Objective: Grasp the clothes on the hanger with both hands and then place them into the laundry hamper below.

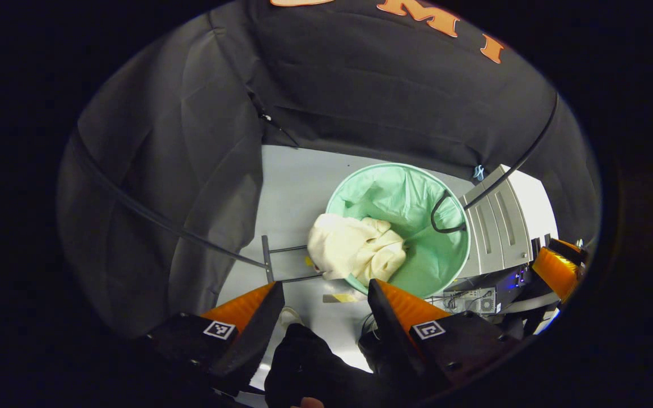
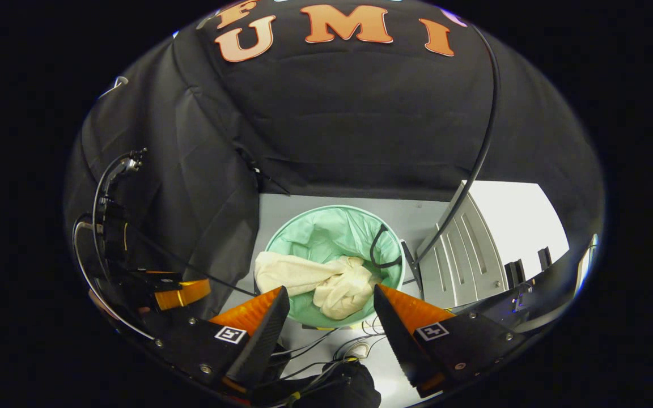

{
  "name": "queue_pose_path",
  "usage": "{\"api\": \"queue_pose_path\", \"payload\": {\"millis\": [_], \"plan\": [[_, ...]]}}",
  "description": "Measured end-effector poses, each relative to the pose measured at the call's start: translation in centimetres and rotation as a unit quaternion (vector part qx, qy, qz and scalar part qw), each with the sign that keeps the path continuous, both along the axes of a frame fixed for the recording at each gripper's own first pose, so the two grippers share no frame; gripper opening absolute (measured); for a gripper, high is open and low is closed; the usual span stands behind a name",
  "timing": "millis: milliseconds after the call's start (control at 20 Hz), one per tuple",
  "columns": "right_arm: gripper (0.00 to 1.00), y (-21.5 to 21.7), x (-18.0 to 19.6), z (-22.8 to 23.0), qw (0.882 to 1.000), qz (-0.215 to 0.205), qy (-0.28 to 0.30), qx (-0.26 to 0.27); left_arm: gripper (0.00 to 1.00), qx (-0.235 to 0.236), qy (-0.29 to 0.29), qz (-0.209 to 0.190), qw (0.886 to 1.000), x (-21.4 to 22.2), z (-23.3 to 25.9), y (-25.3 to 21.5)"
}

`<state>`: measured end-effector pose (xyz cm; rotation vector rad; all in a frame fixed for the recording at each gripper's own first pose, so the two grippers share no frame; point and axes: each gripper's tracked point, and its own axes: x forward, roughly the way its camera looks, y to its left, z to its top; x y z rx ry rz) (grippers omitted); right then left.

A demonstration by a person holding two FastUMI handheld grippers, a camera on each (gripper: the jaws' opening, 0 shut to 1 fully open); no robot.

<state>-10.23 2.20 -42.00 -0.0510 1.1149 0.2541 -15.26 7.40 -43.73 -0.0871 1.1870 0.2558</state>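
Observation:
A cream garment [image 1: 355, 246] lies crumpled in the mint-green laundry hamper [image 1: 445, 266], draped partly over its near-left rim. In the right gripper view the same garment [image 2: 326, 283] hangs over the hamper's [image 2: 281, 238] near rim. My left gripper [image 1: 326, 306] stands open above the hamper, with nothing between its fingers. My right gripper [image 2: 332, 311] is also open and empty, high over the hamper. The other gripper [image 2: 182, 292] shows at the left of the right gripper view, and another one [image 1: 556, 269] at the right edge of the left gripper view.
A grey computer case [image 1: 499, 226] stands on the floor right beside the hamper, with cables [image 2: 332, 351] around it. A thin metal rack foot [image 1: 272, 260] lies left of the hamper. A black cable [image 1: 445, 215] hangs over the hamper's right rim. The black cloth wall closes the back and left.

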Motion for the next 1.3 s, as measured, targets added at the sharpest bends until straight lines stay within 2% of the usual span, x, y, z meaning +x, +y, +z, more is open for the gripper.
{"api": "queue_pose_path", "payload": {"millis": [200, 400, 650, 700, 850, 1000, 1250, 1300], "plan": [[0.93, -0.4, 0.2, 0.4, 1.0, -0.007, -0.004, -0.003, 1.0, 0.002, -0.03, -0.018, 0.999, 1.5, 1.5, -0.6], [0.93, -0.7, 0.1, 0.9, 1.0, -0.016, -0.004, -0.008, 0.98, 0.0, -0.061, -0.024, 0.998, 2.9, 3.8, -1.0], [0.93, -1.2, 2.5, 4.4, 0.998, -0.02, -0.054, -0.014, 0.94, 0.005, -0.136, -0.032, 0.99, 6.2, 8.5, -1.3], [0.93, -1.2, 3.3, 5.5, 0.997, -0.021, -0.07, -0.015, 0.98, 0.011, -0.155, -0.037, 0.987, 6.9, 9.8, -1.3], [0.93, -1.3, 5.6, 9.3, 0.993, -0.025, -0.116, -0.01, 1.0, 0.031, -0.214, -0.057, 0.975, 8.9, 14.1, -1.6], [0.93, -1.2, 7.9, 13.8, 0.985, -0.03, -0.167, -0.005, 0.97, 0.047, -0.272, -0.072, 0.958, 10.7, 18.8, -2.5], [0.93, -1.0, 10.5, 21.5, 0.969, -0.027, -0.246, 0.001, 0.97, 0.055, -0.354, -0.069, 0.931, 12.6, 25.8, -3.1], [0.93, -1.0, 10.7, 22.9, 0.965, -0.025, -0.261, 0.001, 1.0, 0.056, -0.369, -0.067, 0.925, 12.9, 27.1, -3.1]]}}
